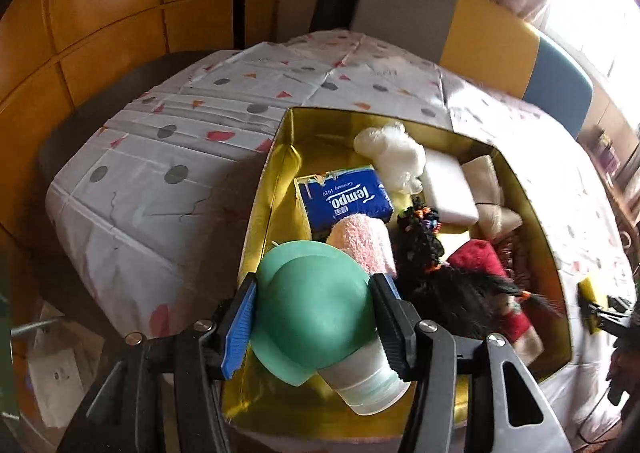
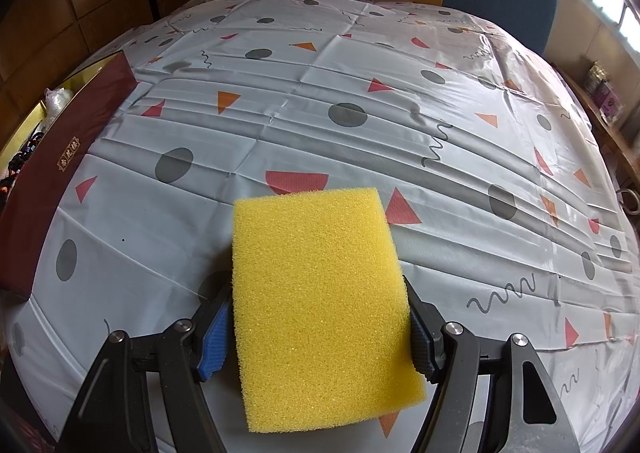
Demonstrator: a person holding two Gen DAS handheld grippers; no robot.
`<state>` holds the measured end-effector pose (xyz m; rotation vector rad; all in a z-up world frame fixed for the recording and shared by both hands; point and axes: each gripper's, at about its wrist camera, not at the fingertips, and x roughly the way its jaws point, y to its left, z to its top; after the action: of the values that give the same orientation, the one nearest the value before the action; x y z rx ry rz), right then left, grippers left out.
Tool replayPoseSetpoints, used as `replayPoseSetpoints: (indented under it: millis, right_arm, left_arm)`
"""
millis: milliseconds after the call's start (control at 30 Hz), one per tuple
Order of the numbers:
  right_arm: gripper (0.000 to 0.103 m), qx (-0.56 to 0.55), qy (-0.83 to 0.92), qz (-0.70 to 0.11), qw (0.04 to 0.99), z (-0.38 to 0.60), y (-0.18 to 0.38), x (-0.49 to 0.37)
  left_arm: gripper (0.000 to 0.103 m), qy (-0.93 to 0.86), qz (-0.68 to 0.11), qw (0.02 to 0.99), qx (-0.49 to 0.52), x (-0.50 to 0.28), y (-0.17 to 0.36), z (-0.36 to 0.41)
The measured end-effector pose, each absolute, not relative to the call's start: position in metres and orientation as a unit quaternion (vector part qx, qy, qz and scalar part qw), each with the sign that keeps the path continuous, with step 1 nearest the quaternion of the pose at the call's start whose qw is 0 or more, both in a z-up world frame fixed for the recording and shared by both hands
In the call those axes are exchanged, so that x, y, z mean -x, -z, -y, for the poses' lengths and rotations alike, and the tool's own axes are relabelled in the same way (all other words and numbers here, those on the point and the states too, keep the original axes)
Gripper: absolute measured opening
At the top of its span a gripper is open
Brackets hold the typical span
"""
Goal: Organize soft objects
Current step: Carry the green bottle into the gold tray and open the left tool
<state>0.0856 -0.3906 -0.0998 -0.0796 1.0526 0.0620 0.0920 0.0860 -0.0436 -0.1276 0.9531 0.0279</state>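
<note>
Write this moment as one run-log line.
left claw: grips mint-green silicone bottle over gold-lined box | right claw: grips yellow foam sponge above table

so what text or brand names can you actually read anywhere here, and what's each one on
"Tempo": white brand name on the blue tissue pack in the gold-lined box, printed upside down in the left wrist view.
"Germany 1929": small line beside that name on the same pack.
Gold label on the box's dark red outer wall, right wrist view: a few characters, too small to read.
Nothing else carries readable text.
</note>
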Motion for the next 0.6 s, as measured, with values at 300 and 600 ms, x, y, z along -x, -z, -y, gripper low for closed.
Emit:
replayPoseSetpoints:
  millis: [300, 600]
  right_arm:
    - [0.073, 0.038, -0.030, -0.502, 0.863, 0.391, 0.100, -0.086]
    - [0.073, 0.040, -0.029, -0.502, 0.863, 0.392, 0.100, -0.086]
  left_arm:
    - [0.066, -0.028, -0.461, 0.886, 0.038, -0.097, 0.052, -0.080]
    - [0.065, -0.067, -0.421, 0.904, 0.034, -0.074, 0.037, -0.075]
